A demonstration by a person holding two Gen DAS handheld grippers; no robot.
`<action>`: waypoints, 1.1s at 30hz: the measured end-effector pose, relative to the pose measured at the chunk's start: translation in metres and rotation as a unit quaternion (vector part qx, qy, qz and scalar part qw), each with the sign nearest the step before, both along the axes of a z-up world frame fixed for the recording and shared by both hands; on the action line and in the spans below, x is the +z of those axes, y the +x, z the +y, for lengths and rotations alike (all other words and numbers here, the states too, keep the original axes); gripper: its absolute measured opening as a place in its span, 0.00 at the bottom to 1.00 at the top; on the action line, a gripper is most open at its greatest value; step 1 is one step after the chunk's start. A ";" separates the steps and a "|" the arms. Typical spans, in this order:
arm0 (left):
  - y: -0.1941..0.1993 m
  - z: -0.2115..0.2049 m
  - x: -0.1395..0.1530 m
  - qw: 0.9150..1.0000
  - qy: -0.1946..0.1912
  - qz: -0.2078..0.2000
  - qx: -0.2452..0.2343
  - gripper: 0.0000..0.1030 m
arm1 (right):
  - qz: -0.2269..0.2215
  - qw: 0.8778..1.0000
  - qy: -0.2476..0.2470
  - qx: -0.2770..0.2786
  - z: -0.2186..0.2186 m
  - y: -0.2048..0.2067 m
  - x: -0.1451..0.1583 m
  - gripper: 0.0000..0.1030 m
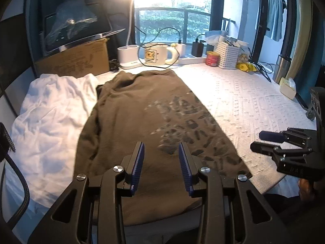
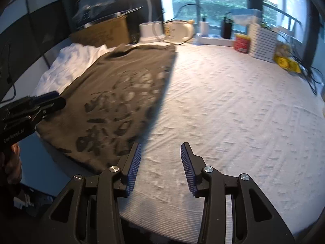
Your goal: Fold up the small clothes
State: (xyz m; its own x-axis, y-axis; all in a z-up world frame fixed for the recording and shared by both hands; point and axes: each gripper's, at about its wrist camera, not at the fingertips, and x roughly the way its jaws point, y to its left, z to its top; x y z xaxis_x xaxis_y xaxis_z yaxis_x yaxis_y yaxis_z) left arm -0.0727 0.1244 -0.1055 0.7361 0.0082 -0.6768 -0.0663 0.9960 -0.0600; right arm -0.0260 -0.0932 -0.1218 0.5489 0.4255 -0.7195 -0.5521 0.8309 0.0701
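Your olive shirt (image 1: 142, 111) lying flat mid-frame, long axis running from bottom edge up toward the window, your left gripper (image 1: 161, 148) and right gripper (image 2: 160, 148) both spread wide, holding nothing

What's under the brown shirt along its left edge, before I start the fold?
The brown shirt overlaps the crumpled white garment on its left; the rest lies on the white textured cloth. How far the white garment runs beneath is hidden. Both jaws are open, empty.

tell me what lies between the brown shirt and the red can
Only bare white textured cloth separates the brown shirt from the red can, seen best in the right wrist view.
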 end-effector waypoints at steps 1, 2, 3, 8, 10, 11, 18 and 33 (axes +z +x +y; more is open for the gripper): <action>0.003 -0.005 0.002 1.000 0.000 -0.003 -0.006 0.43 | -0.003 1.000 -0.001 -0.008 -0.006 0.002 0.002 0.44; 0.001 -0.009 0.004 1.000 0.002 -0.006 -0.010 0.49 | -0.007 1.000 -0.001 -0.015 -0.012 0.004 0.004 0.45; 0.002 -0.013 0.007 1.000 0.003 -0.011 -0.014 0.55 | -0.009 1.000 0.000 -0.022 -0.017 0.005 0.005 0.48; 0.008 -0.029 0.021 0.999 0.004 -0.032 -0.030 0.70 | -0.023 0.998 0.009 -0.057 -0.044 0.013 0.016 0.56; 0.009 -0.034 0.025 0.999 0.004 -0.039 -0.034 0.75 | -0.029 0.997 0.010 -0.070 -0.054 0.015 0.020 0.57; 0.010 -0.036 0.027 0.999 0.003 -0.042 -0.035 0.78 | -0.033 0.997 0.010 -0.076 -0.060 0.016 0.023 0.57; 0.013 -0.043 0.043 0.998 -0.002 -0.061 -0.026 0.93 | -0.056 0.991 0.009 -0.118 -0.091 0.021 0.039 0.59; 0.007 -0.050 0.088 0.990 0.028 -0.134 -0.015 0.99 | -0.116 0.982 0.011 -0.150 -0.125 0.007 0.087 0.67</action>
State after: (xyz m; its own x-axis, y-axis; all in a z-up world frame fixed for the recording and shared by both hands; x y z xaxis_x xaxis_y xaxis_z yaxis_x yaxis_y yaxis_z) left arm -0.0656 0.0744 -0.0173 0.8899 0.0147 -0.4559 -0.0251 0.9995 -0.0167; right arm -0.0190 -0.2182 -0.0348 0.8000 0.2347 -0.5522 -0.2867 0.9580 -0.0081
